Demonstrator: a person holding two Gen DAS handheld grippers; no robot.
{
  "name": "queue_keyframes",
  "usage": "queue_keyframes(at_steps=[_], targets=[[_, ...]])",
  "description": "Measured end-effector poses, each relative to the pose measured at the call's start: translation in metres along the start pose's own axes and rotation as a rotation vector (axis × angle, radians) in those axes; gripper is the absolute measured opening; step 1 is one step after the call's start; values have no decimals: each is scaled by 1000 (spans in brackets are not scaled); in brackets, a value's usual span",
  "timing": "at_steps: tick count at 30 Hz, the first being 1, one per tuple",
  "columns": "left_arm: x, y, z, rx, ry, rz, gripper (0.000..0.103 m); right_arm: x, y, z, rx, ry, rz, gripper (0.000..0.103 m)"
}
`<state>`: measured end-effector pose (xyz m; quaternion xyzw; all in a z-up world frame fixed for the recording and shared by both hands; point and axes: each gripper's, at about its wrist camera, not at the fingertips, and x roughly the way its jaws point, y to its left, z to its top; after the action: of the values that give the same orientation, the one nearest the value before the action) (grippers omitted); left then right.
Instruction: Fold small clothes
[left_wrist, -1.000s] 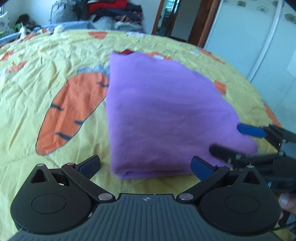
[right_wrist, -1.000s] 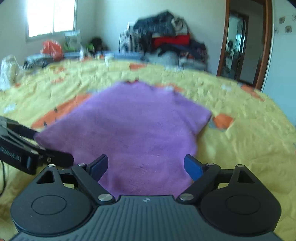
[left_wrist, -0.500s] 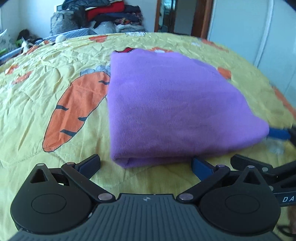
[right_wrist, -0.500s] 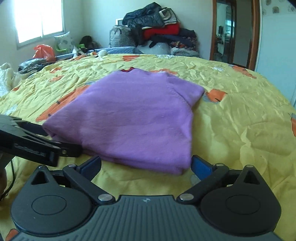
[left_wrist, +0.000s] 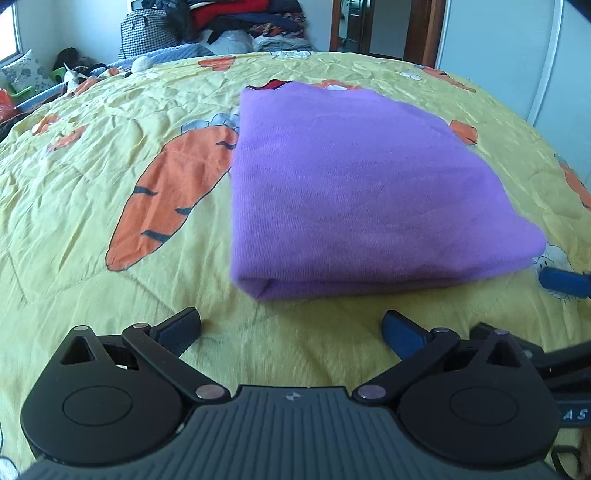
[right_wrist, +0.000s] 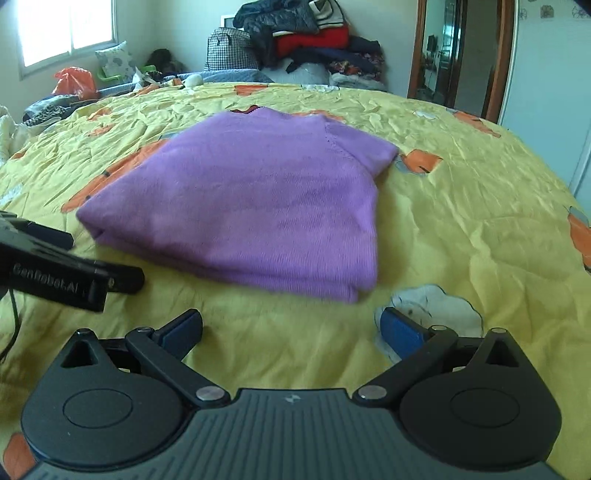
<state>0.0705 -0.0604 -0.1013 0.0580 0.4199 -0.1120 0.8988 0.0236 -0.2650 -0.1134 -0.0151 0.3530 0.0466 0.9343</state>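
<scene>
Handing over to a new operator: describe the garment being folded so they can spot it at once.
Find the big yellow bedspread printed with orange carrots. Near its middle, just ahead of both grippers, lies the folded purple knit top, flat and roughly rectangular. It is the only purple thing and the only garment on the bedspread; the other clothes are piled against the far wall.

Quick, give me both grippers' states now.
Left gripper: open, holding nothing.
Right gripper: open, empty, clear of the purple garment.
</scene>
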Motion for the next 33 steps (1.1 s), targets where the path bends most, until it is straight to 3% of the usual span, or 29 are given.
queue_keyframes(at_steps=[15, 33], targets=[[-2, -7, -4, -48, -25, 47, 103, 0, 35, -2, 23, -18, -16, 103], [-2, -7, -5, -38, -38, 42, 103, 5, 36, 1, 28, -23, -15, 103]])
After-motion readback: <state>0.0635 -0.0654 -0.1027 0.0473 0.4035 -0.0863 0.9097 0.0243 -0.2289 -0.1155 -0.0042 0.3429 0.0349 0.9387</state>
